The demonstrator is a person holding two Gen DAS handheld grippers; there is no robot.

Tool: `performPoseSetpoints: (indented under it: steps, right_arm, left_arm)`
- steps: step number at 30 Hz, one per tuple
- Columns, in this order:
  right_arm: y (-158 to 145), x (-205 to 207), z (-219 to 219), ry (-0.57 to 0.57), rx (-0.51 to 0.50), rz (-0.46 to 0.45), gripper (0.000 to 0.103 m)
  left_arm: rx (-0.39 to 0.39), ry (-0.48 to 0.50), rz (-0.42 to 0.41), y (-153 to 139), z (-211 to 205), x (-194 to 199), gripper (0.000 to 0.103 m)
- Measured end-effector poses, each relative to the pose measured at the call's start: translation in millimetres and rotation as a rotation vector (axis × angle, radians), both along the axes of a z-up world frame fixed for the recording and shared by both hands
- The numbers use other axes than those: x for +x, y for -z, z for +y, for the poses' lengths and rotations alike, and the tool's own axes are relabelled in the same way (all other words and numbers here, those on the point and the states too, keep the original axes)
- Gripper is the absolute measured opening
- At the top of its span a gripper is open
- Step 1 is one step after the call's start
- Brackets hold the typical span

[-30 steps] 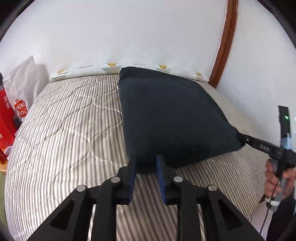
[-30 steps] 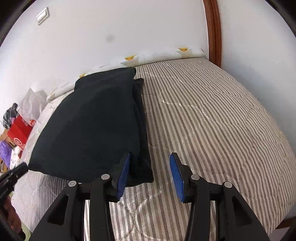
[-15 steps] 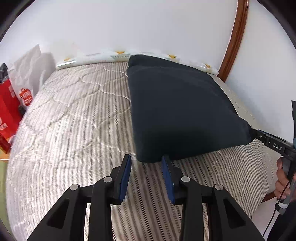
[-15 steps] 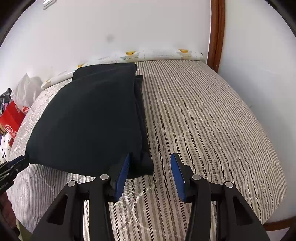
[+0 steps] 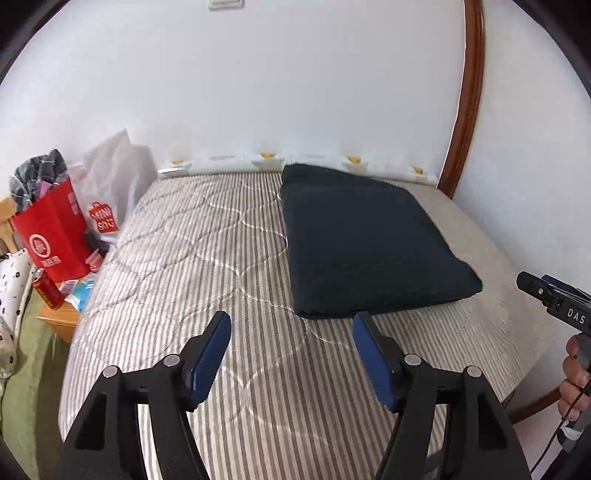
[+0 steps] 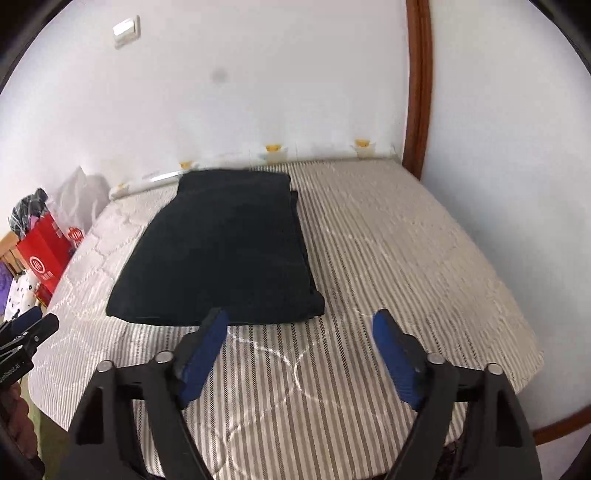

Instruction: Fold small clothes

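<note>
While both pairs of tongs are spreading their jaws with nothing between them, one dark folded cloth [image 5: 369, 243] lies flat on the striped bed [image 5: 192, 258], toward its far end, clear of every pad. The left tongs [image 5: 290, 323] and right tongs [image 6: 301, 321] each hang just short of its near edge. Only the left view shows a hand [image 5: 574, 373] gripping the other tool's handle, and one white bag [image 5: 110, 177] fully. Both views catch one red bag [image 5: 51, 236] and one wall switch [image 6: 126, 30].
</note>
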State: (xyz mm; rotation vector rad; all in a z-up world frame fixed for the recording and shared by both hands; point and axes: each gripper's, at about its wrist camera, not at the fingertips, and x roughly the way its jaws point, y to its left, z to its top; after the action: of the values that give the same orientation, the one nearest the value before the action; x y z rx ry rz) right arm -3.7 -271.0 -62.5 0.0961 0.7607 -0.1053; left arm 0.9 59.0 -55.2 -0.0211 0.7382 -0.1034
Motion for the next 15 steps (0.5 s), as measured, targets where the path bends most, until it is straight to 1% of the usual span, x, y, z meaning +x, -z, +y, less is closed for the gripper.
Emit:
performPoseSetpoints:
  steps: [1,3,5,7,9,10,12,15]
  right_arm:
    - [-4.6,-7.1,0.8,0.009,-0.007,-0.011,0.087]
    - [-11.7,-18.6,0.7,0.035,-0.024,-0.011,0.089]
    - [-20.0,-33.1,1.1,0.039,-0.025,-0.024,0.091]
    - [-27.8,-47.3,1.1,0.027,-0.015,-0.043,0.099]
    - [-33.8,-60.9,2.1,0.029,-0.013,-0.063,0.101]
    - [-35.1,-64.9,3.2,0.029,-0.012,-0.068,0.102]
    - [-36.2,-74.6,4.1,0.016,-0.006,-0.067,0.103]
    - [-35.1,-81.5,4.0,0.030,-0.017,-0.062,0.103]
  left_arm:
    - [0.002,0.004,-0.002,-2.4,-1.0,-4.5,0.069]
    - [0.019,0.015,-0.012,-9.8,-3.9,-19.9,0.071]
    - [0.026,0.007,-0.034,-15.4,-4.8,-31.5,0.078]
    - [0.025,0.002,-0.052,-20.6,-3.8,-42.5,0.079]
    - [0.015,-0.005,-0.059,-25.4,-2.0,-51.6,0.081]
    - [0.011,-0.003,-0.058,-26.1,-2.3,-53.6,0.084]
    - [0.006,0.010,-0.060,-29.9,-2.0,-59.8,0.084]
    - [0.013,0.000,-0.069,-31.5,-3.2,-64.6,0.084]
